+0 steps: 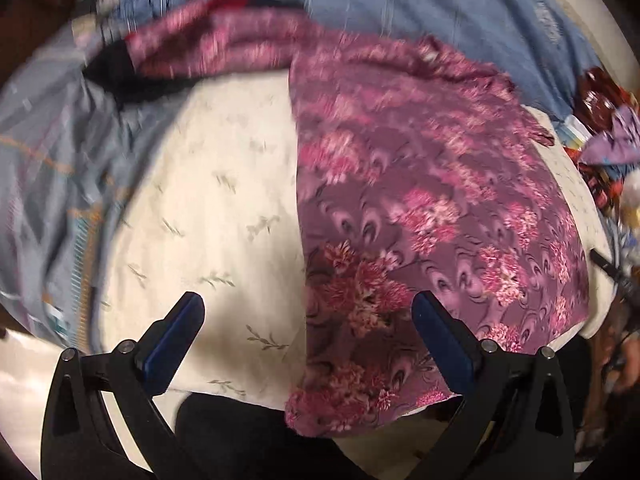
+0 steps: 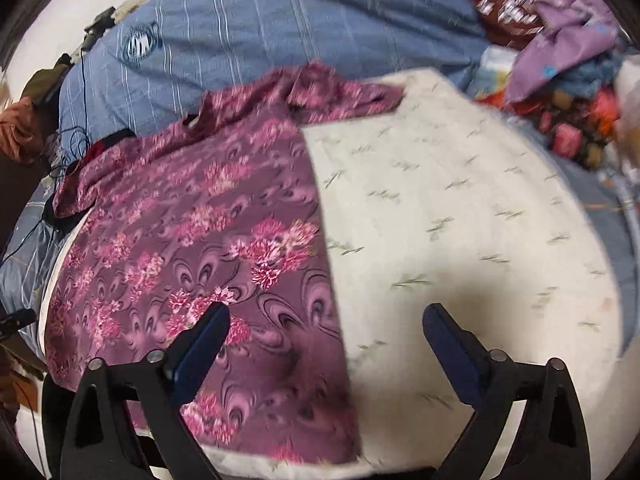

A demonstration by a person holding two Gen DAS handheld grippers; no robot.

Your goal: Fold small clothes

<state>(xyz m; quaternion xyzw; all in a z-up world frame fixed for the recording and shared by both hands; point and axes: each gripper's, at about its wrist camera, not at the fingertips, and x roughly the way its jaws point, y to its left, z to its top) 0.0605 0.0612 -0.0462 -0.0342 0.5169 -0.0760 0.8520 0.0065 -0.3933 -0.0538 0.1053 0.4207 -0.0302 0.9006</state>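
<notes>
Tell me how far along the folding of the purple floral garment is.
Done: the purple floral garment lies spread on the cream cloth, one long edge straight as if folded once. In hand: nothing; left hand-held gripper and right hand-held gripper are open above it. Left: further folds, and the clothes pile.

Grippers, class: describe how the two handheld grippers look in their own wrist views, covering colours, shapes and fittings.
Both look alike. The left gripper has matte black angular arms with triangular cut-outs, round silver pivot pins, and two fingers faced with dark blue flat pads. The right gripper shows the same black frame, silver pins and blue pads. No cables or markings show on either.
</notes>
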